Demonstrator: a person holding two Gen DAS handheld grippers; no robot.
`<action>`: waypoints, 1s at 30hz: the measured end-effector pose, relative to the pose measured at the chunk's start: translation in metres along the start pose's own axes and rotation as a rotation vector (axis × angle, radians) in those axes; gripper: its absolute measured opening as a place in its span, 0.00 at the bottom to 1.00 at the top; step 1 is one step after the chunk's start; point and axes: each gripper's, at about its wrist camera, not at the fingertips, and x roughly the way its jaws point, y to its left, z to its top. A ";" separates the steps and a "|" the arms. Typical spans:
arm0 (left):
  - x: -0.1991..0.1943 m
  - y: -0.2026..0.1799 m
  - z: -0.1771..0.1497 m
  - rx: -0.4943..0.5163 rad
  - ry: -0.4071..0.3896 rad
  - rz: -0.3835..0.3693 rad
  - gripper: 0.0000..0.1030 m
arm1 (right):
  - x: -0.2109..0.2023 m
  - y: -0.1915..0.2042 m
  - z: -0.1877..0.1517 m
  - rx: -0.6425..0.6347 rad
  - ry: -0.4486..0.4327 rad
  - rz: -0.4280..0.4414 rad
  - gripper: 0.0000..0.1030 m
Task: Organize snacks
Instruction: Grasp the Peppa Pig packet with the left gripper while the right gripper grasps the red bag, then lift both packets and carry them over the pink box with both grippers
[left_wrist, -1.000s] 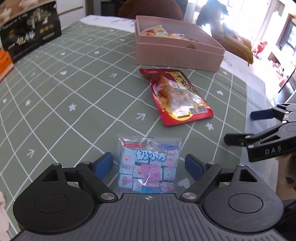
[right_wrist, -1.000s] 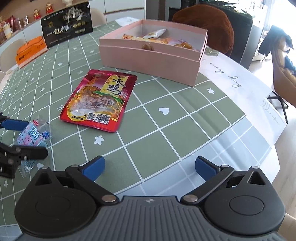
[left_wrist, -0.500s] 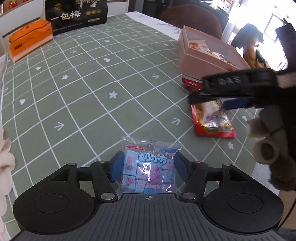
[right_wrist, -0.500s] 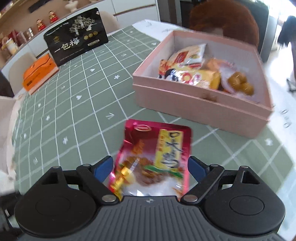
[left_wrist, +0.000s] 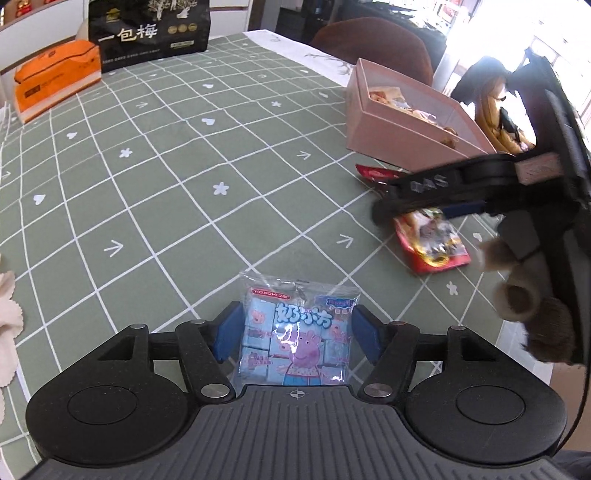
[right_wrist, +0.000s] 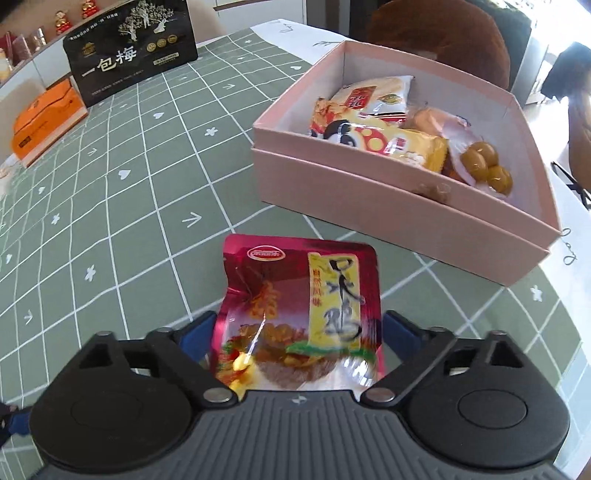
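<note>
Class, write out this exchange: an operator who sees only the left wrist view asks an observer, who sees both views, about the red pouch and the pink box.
Operator: The red pouch is half hidden from me. Where does it sit?
Observer: Between the fingers of the right gripper, printed side up, its top end towards the pink box.
Operator: What is inside that box?
Observer: Several snack packets, and round yellow-brown pieces in a clear wrapper beside them.

Home dining room: tablecloth-covered table (left_wrist: 184, 166), brown chair (right_wrist: 443, 33), shelf ornaments (right_wrist: 74, 14).
</note>
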 end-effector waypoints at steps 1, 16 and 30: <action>0.000 0.000 0.000 -0.001 -0.003 -0.002 0.69 | -0.003 -0.004 -0.001 -0.001 0.011 0.017 0.84; 0.000 -0.018 -0.003 0.029 0.012 0.047 0.64 | -0.056 -0.037 -0.065 -0.057 0.046 0.037 0.64; -0.018 -0.053 0.000 0.029 -0.010 -0.054 0.63 | -0.096 -0.051 -0.069 -0.052 -0.027 0.080 0.59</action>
